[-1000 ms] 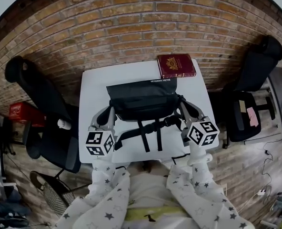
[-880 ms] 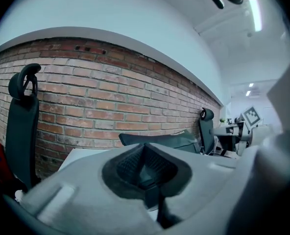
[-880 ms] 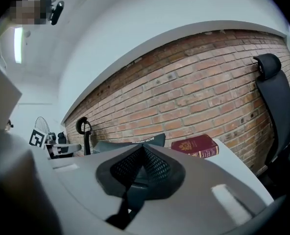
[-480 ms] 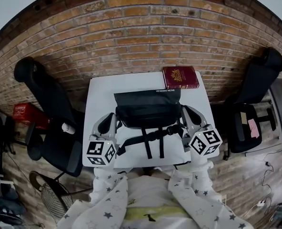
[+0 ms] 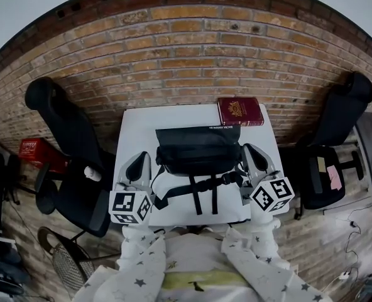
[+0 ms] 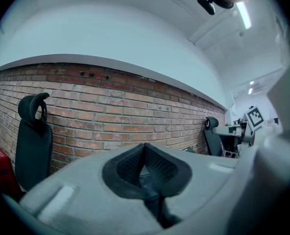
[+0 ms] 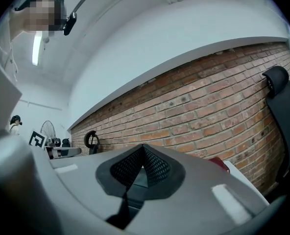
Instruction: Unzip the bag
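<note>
Head view: the black bag [image 5: 197, 148] lies mid-way across the white counter [image 5: 139, 121], with its straps [image 5: 202, 190] trailing toward you. Your left gripper [image 5: 142, 158] sits just beside the bag's left end and your right gripper [image 5: 248, 150] just beside its right end, so the bag lies between the two. You can't tell from here whether either one touches the fabric. A red book [image 5: 240, 111] lies at the counter's far right corner, just behind the bag. A black chair [image 5: 63, 131] stands to the left of the counter, and a brick wall [image 5: 192, 49] runs beyond it.

Left gripper view: your fingers [image 6: 128, 164] are pressed together tip to tip with nothing between them. They aim at the brick wall and a chair back [image 6: 35, 136].

Right gripper view: your fingers [image 7: 157, 166] are also closed tight and empty. They point up at the brick wall, with a chair back [image 7: 282, 106] at the right edge.
</note>
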